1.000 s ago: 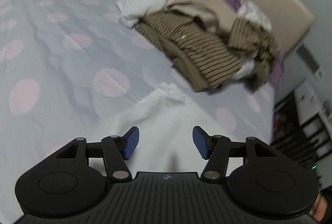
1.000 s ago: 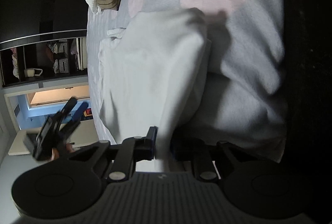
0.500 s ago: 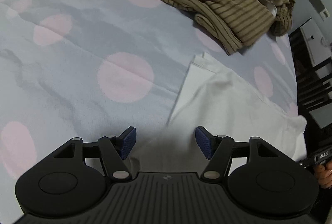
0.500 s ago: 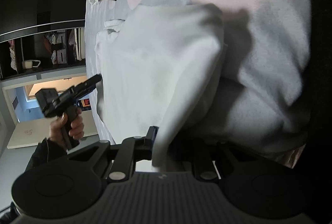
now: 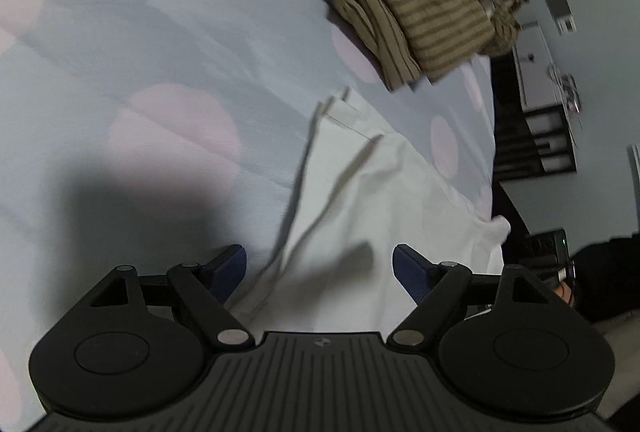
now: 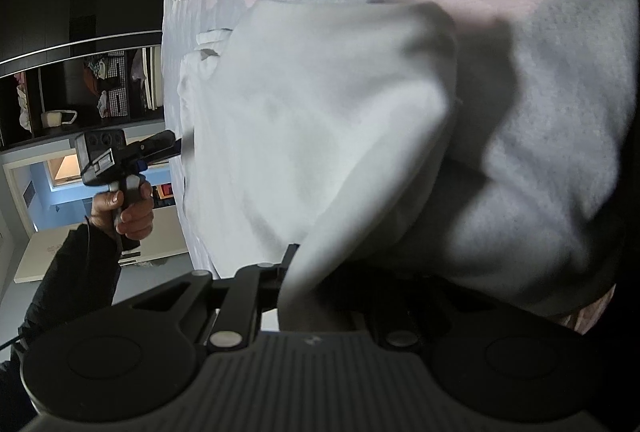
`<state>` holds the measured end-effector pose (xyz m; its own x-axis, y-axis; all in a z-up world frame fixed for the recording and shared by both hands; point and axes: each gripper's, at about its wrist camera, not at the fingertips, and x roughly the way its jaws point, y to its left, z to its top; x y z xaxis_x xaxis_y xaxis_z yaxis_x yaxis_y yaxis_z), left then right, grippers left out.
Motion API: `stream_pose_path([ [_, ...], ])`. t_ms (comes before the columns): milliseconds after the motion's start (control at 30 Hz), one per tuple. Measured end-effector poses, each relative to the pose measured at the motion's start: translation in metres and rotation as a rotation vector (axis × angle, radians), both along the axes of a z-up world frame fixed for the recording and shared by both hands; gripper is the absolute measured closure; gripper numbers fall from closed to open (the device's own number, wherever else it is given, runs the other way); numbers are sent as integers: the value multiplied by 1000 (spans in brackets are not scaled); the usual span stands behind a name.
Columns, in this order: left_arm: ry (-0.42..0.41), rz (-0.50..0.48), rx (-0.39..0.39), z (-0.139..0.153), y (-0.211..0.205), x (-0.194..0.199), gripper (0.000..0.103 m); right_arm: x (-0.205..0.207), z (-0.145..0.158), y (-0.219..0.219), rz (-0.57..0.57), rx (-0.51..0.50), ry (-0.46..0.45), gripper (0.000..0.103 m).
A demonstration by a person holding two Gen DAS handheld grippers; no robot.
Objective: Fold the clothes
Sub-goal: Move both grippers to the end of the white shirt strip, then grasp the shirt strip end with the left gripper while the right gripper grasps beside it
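White cotton, by the look of it: the garment (image 5: 360, 200) lies spread on the bed (image 5: 160, 52), one long edge running diagonally away from the left gripper (image 5: 320, 268) and a short hemmed end nearest the striped pile (image 5: 412, 4). In the right wrist view the cloth (image 6: 320, 120) rises in a soft bulge and funnels down into the right gripper (image 6: 316, 272), whose jaws are pinched on a fold of it; the far finger is buried under the fabric. The left gripper's jaws stand wide apart, hovering just above the near part of the cloth and holding nothing. The person's left hand (image 6: 128, 204) shows at the bed's edge, gripping that tool's handle.

The step in hand looks like carrying one gathered side across the body of the garment, with the right doing the lifting. The next move likely calls for the left jaws to come down on the near edge or corner and close, so the cloth is held at two points and the fold lands flat without dragging wrinkles.
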<state>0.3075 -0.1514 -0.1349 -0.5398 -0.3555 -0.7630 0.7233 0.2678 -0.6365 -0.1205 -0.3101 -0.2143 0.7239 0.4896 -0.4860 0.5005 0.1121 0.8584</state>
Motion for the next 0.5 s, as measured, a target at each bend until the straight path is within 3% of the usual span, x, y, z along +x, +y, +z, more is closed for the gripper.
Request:
stream_pose_path([
  [100,21,-29,0,-5,-8,-5,21,0,-1,0,1,2,0,89],
  [200,104,0,-4,-11,-10,-3,21,-3,0,-1,0,4,-1,89],
  [233,129,21,3,-13,-10,-1,26,-3,1,-3,3,2,-3,89],
  [267,133,45,15,-16,-10,0,34,-3,4,-5,8,-4,-8,89],
  [300,106,58,26,-17,-9,2,68,-3,6,-7,13,-10,-13,89],
  [333,88,63,28,-16,-6,4,95,-2,9,-9,18,-16,-17,89],
  [500,25,133,-64,-3,14,-4,98,0,22,-18,42,-46,-40,90],
])
